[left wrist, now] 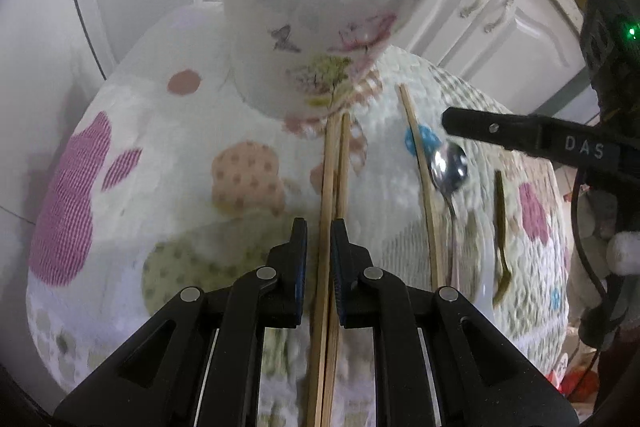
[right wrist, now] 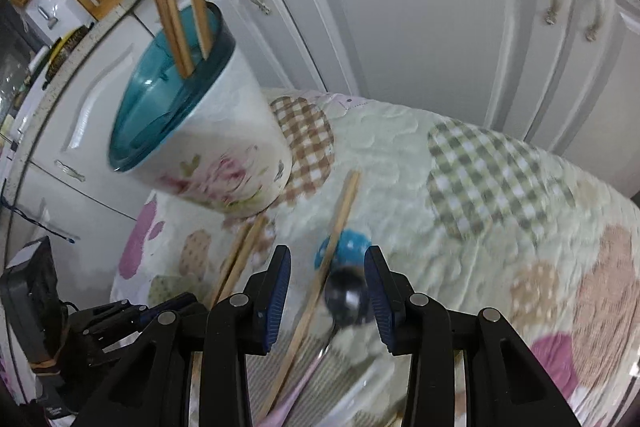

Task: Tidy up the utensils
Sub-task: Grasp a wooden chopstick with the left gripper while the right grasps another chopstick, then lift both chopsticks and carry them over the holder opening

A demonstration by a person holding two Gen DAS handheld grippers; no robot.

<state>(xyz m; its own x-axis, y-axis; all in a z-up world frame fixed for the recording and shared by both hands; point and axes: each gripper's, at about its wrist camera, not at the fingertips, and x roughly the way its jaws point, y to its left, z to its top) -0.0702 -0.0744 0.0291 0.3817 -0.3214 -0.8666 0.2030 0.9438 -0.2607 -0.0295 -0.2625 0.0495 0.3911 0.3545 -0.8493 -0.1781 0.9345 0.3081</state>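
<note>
Gripping a pair of chopsticks [left wrist: 330, 227] aimed at the utensil holder [left wrist: 316, 39], left gripper [left wrist: 320, 259] clamps them | right gripper [right wrist: 326, 287], beside the holder, jaws apart around a spoon [right wrist: 346, 297], unclamped, likely next pick.

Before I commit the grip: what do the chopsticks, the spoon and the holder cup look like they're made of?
Chopsticks: pale tan, matte, faint grain, so probably bamboo or wood. Spoon: bowl is bright and mirror-like, likely polished steel; its handle looks pale pink in the right wrist view, maybe plastic. Holder cup: glossy white body with printed flowers, ceramic or hard plastic, unclear; its teal rim is translucent, likely plastic.
</note>
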